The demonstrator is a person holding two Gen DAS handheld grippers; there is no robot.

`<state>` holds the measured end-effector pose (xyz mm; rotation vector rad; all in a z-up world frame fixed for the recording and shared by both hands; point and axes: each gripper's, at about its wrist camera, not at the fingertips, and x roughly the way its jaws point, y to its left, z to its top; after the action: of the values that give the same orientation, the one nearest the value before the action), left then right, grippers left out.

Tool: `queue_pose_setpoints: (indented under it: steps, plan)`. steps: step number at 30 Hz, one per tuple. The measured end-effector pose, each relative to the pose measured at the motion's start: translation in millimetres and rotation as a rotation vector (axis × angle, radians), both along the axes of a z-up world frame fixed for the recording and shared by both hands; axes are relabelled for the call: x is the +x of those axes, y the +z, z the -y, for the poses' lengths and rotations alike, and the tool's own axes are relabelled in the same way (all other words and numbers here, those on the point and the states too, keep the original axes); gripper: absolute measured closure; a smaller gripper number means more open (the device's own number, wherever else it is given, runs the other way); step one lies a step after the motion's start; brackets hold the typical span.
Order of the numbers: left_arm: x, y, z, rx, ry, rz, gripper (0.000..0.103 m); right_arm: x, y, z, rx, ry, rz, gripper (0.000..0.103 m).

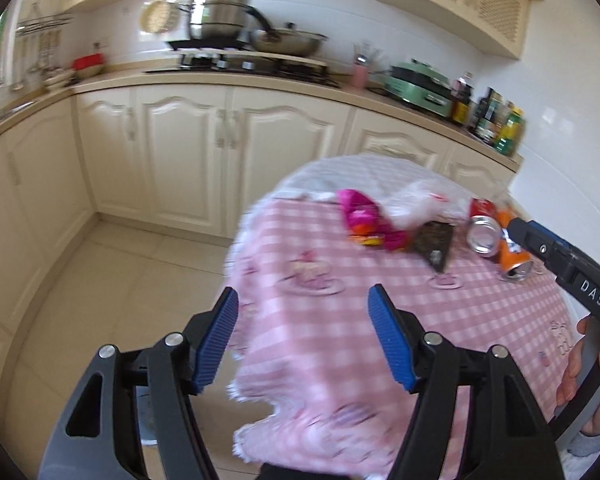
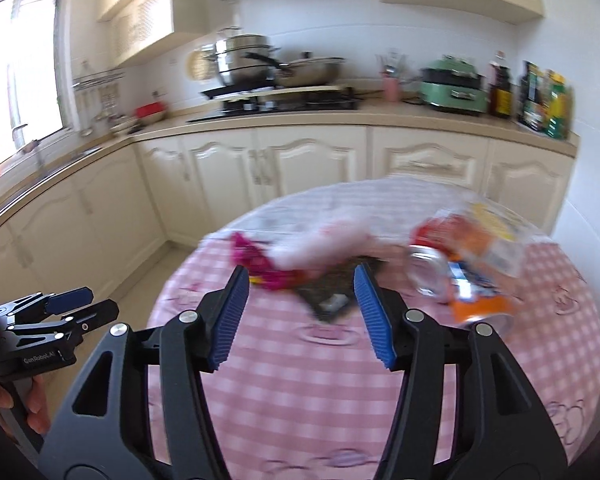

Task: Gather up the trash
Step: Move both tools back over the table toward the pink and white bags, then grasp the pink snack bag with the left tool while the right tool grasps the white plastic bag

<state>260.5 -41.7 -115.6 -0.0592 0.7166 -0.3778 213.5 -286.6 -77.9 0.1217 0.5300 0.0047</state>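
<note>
Trash lies at the far side of a round table with a pink checked cloth (image 1: 340,344): a magenta wrapper (image 1: 360,216), a clear plastic bag (image 1: 416,200), a dark triangular packet (image 1: 436,244), a red can (image 1: 482,230) and a crushed orange can (image 1: 514,258). My left gripper (image 1: 302,320) is open and empty over the table's near left edge. My right gripper (image 2: 300,308) is open and empty, just short of the dark packet (image 2: 332,296), with the cans (image 2: 460,280) to its right. The right gripper's side also shows in the left wrist view (image 1: 560,256).
Cream kitchen cabinets (image 1: 188,148) run behind the table. The counter holds pots on a stove (image 1: 220,20), a green appliance (image 1: 418,84) and bottles (image 1: 500,120). Tiled floor (image 1: 100,280) lies left of the table. The left gripper shows at the left of the right wrist view (image 2: 68,308).
</note>
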Motion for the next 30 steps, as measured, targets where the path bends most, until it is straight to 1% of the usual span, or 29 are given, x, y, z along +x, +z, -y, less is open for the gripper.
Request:
queue_pose_setpoints:
  steps: [1, 6, 10, 16, 19, 20, 21, 22, 24, 26, 27, 30]
  plan:
    - [6.5, -1.0, 12.2, -0.003, -0.028, -0.006, 0.037, 0.1, -2.5, 9.1, 0.002, -0.012, -0.008, 0.046]
    - [36.0, -4.5, 58.9, -0.023, -0.082, -0.034, 0.037, 5.6, -12.4, 32.6, -0.011, -0.051, -0.045, 0.045]
    - [58.7, -7.1, 83.1, -0.037, -0.098, -0.051, 0.037, 20.0, -14.7, 41.8, -0.021, -0.054, -0.059, 0.044]
    - [93.3, -14.2, 104.3, 0.009, -0.073, -0.064, 0.037, 47.0, -10.5, 45.6, 0.007, -0.045, -0.068, 0.041]
    - [106.1, -20.4, 110.9, 0.033, -0.08, -0.081, 0.037, 59.3, -8.0, 44.8, 0.028, -0.039, -0.074, 0.037]
    - [109.4, -23.0, 112.8, 0.044, -0.082, -0.089, 0.04, 63.8, -7.0, 43.3, 0.031, -0.04, -0.077, 0.037]
    - [111.1, -25.0, 113.5, 0.05, -0.086, -0.095, 0.056, 67.3, -6.6, 41.6, 0.032, -0.041, -0.078, 0.036]
    - [112.4, -26.5, 114.0, 0.059, -0.086, -0.097, 0.059, 73.4, -6.0, 39.1, 0.038, -0.04, -0.084, 0.035]
    - [111.9, -26.8, 111.5, 0.05, -0.094, -0.093, 0.06, 81.8, -6.0, 33.8, 0.045, -0.039, -0.099, 0.035]
    - [108.7, -25.2, 109.9, 0.058, -0.098, -0.078, 0.061, 92.2, -6.8, 26.6, 0.055, -0.034, -0.111, 0.033]
    - [104.0, -23.1, 107.7, 0.063, -0.099, -0.06, 0.061, 98.9, -8.7, 22.7, 0.064, -0.038, -0.121, 0.031]
    - [93.9, -17.6, 100.4, 0.06, -0.103, -0.032, 0.061, 114.9, -16.2, 19.2, 0.087, -0.057, -0.157, 0.03]
